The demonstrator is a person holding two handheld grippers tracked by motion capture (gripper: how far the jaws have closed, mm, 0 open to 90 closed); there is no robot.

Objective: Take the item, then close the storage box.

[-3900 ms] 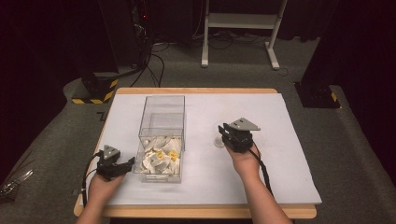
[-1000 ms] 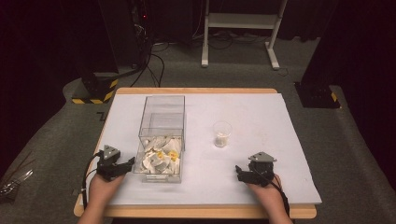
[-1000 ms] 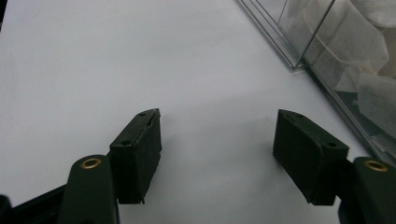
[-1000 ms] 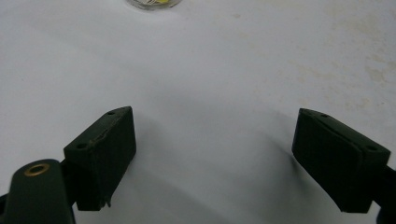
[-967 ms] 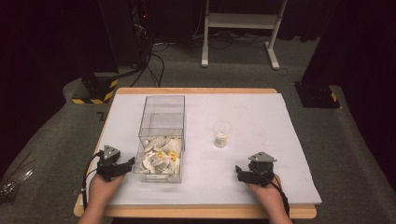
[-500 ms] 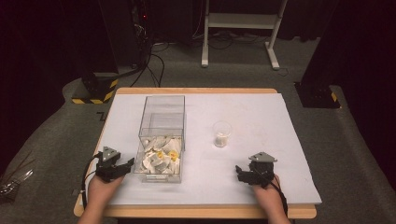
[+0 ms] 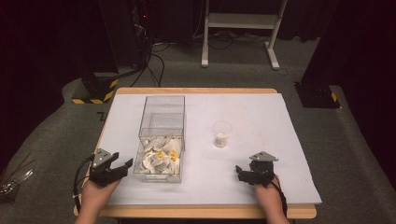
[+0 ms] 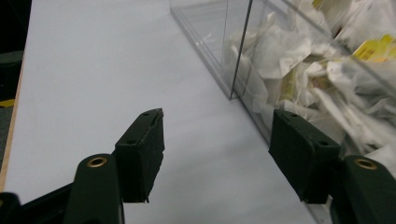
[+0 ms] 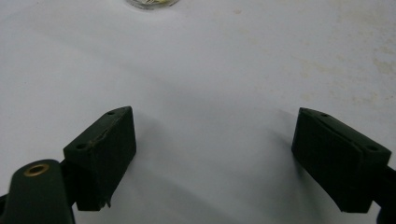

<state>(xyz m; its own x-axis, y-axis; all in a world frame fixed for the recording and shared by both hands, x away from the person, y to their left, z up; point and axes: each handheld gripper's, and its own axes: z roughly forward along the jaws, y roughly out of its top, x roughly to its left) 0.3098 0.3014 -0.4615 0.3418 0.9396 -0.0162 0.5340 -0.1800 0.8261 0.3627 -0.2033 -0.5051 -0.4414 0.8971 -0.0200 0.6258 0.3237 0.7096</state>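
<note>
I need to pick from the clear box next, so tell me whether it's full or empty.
Partly full. The clear box holds crumpled white and yellow wrappers piled at its near end; the far end looks bare.

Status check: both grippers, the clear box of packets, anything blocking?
Left gripper open, empty, beside clear box. Right gripper open, empty, on the white sheet. Small cup stands apart. Nothing blocking.

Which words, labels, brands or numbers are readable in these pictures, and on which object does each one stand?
None can be read.
Yellow tags on the white packets in the clear box: print too blurred.
Dark mark on the floor beside the table: half hidden, unreadable.
Small cup: no print seen.
</note>
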